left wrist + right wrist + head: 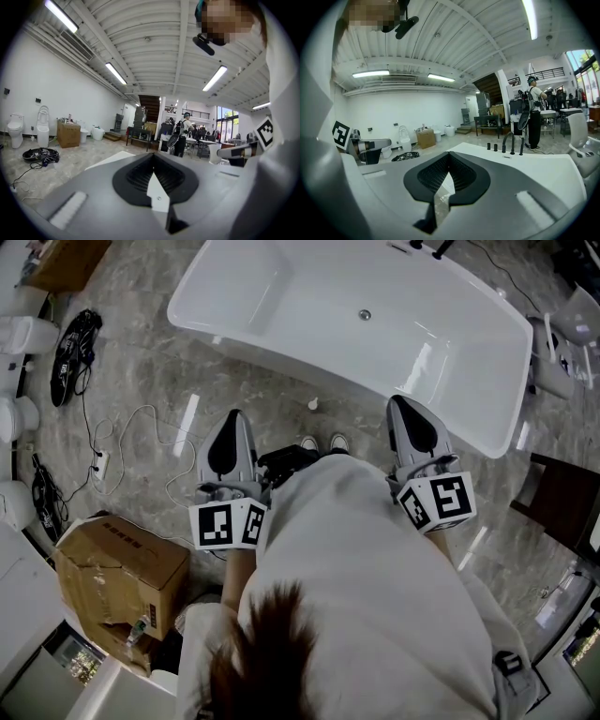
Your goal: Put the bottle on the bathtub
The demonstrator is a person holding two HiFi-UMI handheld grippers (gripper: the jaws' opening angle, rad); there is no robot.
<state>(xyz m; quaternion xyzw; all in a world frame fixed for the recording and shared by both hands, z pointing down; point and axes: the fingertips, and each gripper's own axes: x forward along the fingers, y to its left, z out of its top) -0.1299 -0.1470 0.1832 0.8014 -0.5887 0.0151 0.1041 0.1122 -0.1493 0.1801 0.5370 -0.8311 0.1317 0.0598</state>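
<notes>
A white bathtub (281, 341) lies across the floor in front of me. On the floor just before its near wall stands a small white bottle (312, 404), with nothing touching it. I hold both grippers close to my body, pointing at the tub. The left gripper (232, 418) is shut and empty, left of and nearer than the bottle. The right gripper (398, 402) is shut and empty too, to the bottle's right, its tip over the tub's near edge. The left gripper view shows closed jaws (153, 157) and a tub corner (110, 160). The right gripper view shows closed jaws (449, 157) and the tub rim (534, 164).
My shoes (323, 442) stand between the grippers. A cardboard box (122, 568) sits at my left. Cables (70, 352) and a power strip (101, 463) lie on the floor further left. Black faucet fittings (511, 144) rise from the tub's far rim. A dark chair (562, 502) is at the right.
</notes>
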